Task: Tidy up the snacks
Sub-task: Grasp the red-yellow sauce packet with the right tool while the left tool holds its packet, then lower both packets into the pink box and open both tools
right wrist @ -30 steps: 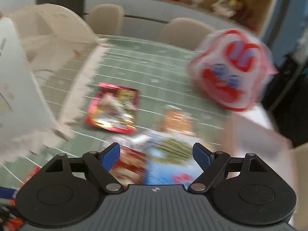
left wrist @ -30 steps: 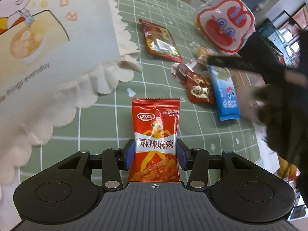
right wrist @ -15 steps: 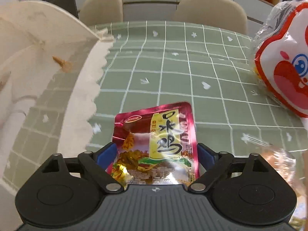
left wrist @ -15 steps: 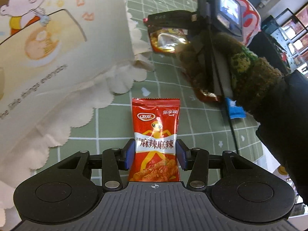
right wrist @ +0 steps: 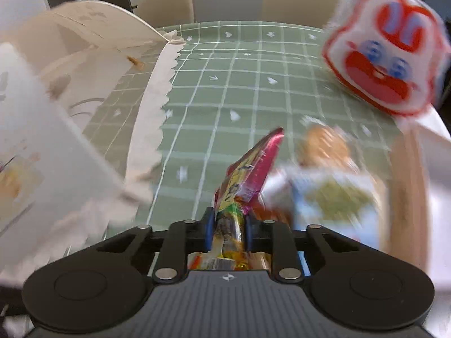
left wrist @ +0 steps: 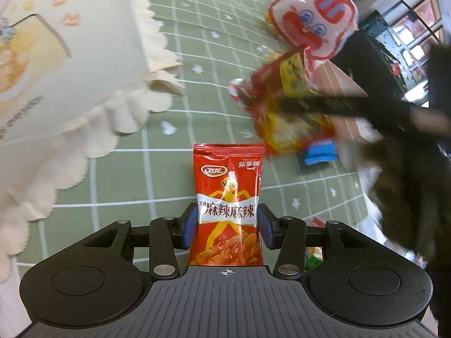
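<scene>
- Green grid-patterned tablecloth covers a dining table, with two beige chairs at its far edge.
- Left gripper: jaws clenched on the lower half of a red spicy-strip packet, held upright above the cloth.
- Right gripper: jaws clamped on a crumpled magenta-and-yellow snack pouch, lifted clear of the table and tilted; this view is motion-blurred.
- Cream scalloped-edge storage bag stands open at the left edge of the table, just beside both packets.
- Blue snack packet and clown-face bag lie near the right edge, with other blurred snacks.
- Step in hand, as judged: both packets picked up, carrying toward the bag.
- Next move calls for swinging each packet over the bag mouth, clearing the scalloped rim, before letting go.
</scene>
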A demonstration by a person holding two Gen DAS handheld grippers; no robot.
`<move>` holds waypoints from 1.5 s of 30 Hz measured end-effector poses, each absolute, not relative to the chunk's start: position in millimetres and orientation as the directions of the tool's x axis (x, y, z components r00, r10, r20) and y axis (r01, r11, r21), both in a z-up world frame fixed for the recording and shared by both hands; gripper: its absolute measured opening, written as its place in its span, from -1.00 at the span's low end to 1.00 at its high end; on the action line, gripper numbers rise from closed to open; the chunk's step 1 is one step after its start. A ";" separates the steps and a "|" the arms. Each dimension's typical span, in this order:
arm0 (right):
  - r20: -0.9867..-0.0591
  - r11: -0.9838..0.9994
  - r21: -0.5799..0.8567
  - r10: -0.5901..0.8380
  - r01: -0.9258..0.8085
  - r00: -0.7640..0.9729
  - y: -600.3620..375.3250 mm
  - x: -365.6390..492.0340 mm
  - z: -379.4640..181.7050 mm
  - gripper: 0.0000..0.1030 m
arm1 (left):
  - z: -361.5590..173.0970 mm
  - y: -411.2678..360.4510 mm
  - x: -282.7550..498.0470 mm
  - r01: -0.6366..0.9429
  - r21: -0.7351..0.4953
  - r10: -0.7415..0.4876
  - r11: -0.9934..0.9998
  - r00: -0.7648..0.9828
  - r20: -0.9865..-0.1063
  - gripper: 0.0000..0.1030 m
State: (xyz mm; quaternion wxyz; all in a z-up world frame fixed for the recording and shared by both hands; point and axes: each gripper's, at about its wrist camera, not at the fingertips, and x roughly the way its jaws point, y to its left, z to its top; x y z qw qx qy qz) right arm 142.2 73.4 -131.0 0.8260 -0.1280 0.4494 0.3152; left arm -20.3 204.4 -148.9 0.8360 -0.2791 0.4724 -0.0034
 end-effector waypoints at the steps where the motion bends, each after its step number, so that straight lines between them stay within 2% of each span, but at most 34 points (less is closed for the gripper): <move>1: -0.824 0.777 0.082 0.406 -0.625 0.396 56.0 132.5 -125.9 -0.76 | -148.3 200.2 -18.7 -0.248 -0.470 -0.275 0.847 0.554 -0.786 -0.02; 9: -0.833 0.845 0.161 0.394 -0.510 0.389 -62.5 75.9 -113.0 -0.77 | -141.8 151.8 -12.3 -0.162 -0.467 -0.314 0.869 0.549 -0.774 -0.02; 13: -0.824 0.879 0.197 0.388 -0.434 0.412 -118.7 66.1 -104.2 -0.77 | -133.0 119.4 -8.4 -0.104 -0.466 -0.344 0.879 0.539 -0.769 -0.02; 18: -0.799 0.894 0.175 0.374 -0.413 0.471 -172.2 62.2 -86.6 -0.77 | -124.6 66.3 -4.0 -0.018 -0.453 -0.380 0.891 0.517 -0.767 -0.02; 21: -0.778 0.897 0.209 0.394 -0.391 0.489 -199.4 67.8 -82.2 -0.77 | -128.5 35.6 3.4 -0.018 -0.451 -0.383 0.892 0.499 -0.777 -0.02; 25: -0.774 0.879 0.276 0.444 -0.389 0.452 -219.3 75.9 -99.7 -0.77 | -130.3 7.0 6.1 -0.023 -0.445 -0.378 0.895 0.490 -0.786 -0.02; 29: -0.781 0.871 0.213 0.424 -0.443 0.459 -222.9 78.1 -125.0 -0.75 | -129.7 -4.3 3.5 -0.065 -0.418 -0.334 0.906 0.494 -0.802 -0.02; 32: -0.786 0.869 0.167 0.402 -0.465 0.470 -226.1 77.6 -137.4 -0.62 | -134.3 -6.0 0.5 -0.112 -0.405 -0.307 0.907 0.483 -0.820 -0.02; 36: -0.770 0.844 0.212 0.454 -0.492 0.448 -228.7 82.6 -139.8 -0.59 | -138.1 -8.9 -3.2 -0.141 -0.402 -0.297 0.905 0.467 -0.833 -0.02; 40: -0.751 0.833 0.287 0.502 -0.473 0.429 -225.9 96.8 -142.2 -0.22 | -138.3 -11.8 -4.6 -0.143 -0.391 -0.291 0.909 0.453 -0.843 -0.02; 41: -0.749 0.837 0.308 0.506 -0.453 0.427 -225.8 100.0 -144.3 -0.20 | -138.4 -12.4 -3.5 -0.142 -0.386 -0.289 0.911 0.449 -0.846 -0.02; 42: -0.748 0.840 0.335 0.512 -0.427 0.421 -226.0 104.6 -147.0 -0.20 | -138.5 -13.0 -2.5 -0.138 -0.382 -0.287 0.914 0.446 -0.848 -0.02; 44: -0.744 0.840 0.369 0.524 -0.398 0.415 -227.4 109.5 -148.3 -0.47 | -138.2 -14.4 -0.3 -0.129 -0.376 -0.286 0.918 0.443 -0.850 -0.02; 45: -0.741 0.840 0.377 0.526 -0.389 0.417 -228.7 110.2 -147.9 -0.52 | -138.0 -15.2 1.3 -0.124 -0.375 -0.288 0.919 0.443 -0.849 -0.02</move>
